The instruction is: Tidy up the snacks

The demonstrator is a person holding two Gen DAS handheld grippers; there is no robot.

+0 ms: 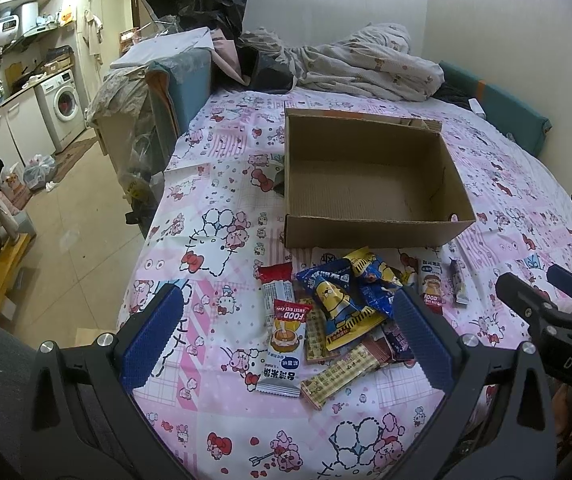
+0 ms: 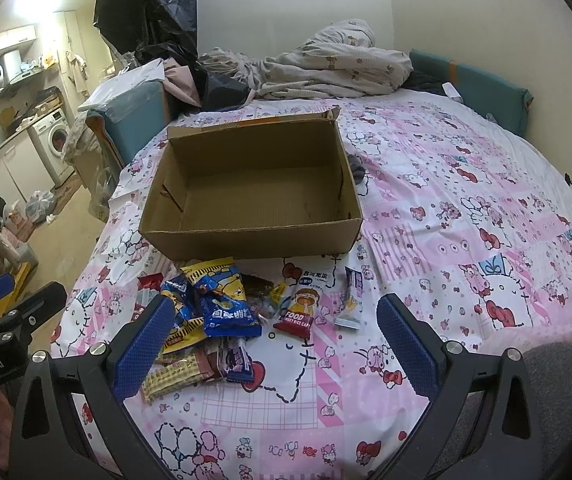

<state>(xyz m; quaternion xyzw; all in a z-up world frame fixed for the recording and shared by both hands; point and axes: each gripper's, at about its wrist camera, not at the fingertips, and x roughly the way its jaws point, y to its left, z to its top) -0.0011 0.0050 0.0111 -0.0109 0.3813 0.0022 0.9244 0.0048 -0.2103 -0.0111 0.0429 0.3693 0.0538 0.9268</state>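
From the left wrist view, the left tool (image 1: 290,334) hangs above the near end of the bed with its blue ribbed pads spread wide and nothing between them; under it lies the loose heap of glossy foil snack packets (image 1: 346,312), resting on the pink cartoon-print bedsheet (image 1: 213,208) just near of the open brown corrugated cardboard box (image 1: 370,184), which sits empty. A slim white-and-red rice cake bar wrapper (image 1: 283,344) lies on the left of the heap, a yellow-and-blue puffed pouch (image 1: 340,308) in its middle, and a tan checked flat bar (image 1: 340,376) nearest the camera. The right tool (image 1: 542,296) shows at the right edge. From the right wrist view, the right tool (image 2: 275,342) is likewise wide open and empty over the same heap, with a blue crinkled foil pouch (image 2: 227,312) near its left pad and a second red-and-white rice cake bar (image 2: 300,312) lying apart to the right; the box stands just beyond. The likely trouble is slippery film: overlapped packets may slide or come up two at a time, a pinch on an air-filled pouch could squirt it sideways, and the soft sheet may bunch under a low pad. The box's thin near wall could also catch a packet carried too low.
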